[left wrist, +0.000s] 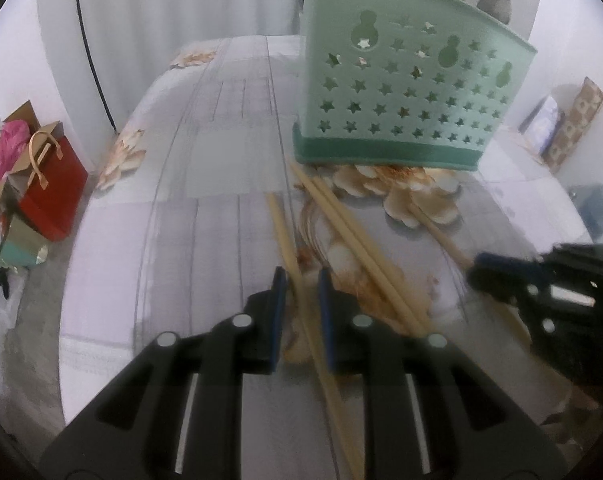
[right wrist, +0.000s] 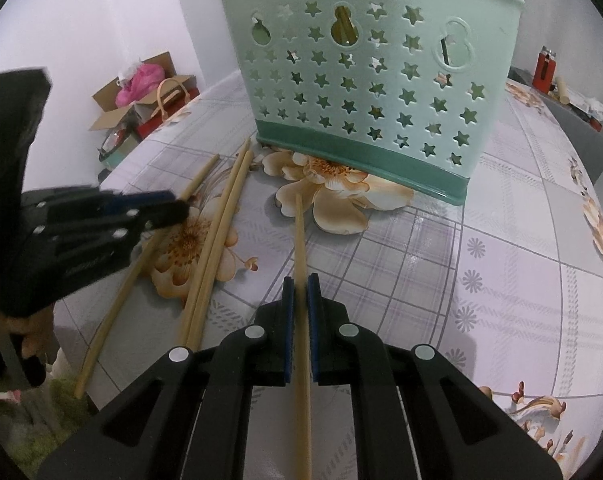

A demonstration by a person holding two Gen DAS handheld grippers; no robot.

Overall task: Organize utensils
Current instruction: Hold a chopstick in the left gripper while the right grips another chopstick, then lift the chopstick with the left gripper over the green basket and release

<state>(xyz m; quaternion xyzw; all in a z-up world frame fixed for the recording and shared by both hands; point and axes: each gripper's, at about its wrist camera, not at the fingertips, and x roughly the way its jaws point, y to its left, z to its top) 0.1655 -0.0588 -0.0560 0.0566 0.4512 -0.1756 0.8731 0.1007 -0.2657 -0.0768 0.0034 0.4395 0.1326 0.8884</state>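
Lying over table, floral check tablecloth; white walls behind, red gift bag and cardboard box sitting on floor beside table. Standing upright at far side, mint star-cut utensil basket. Resting between basket and grippers, two loose chopsticks side by side. Clamping single chopstick, right gripper, jaws narrow. Straddling another chopstick, left gripper, jaws narrow with a gap, contact unclear
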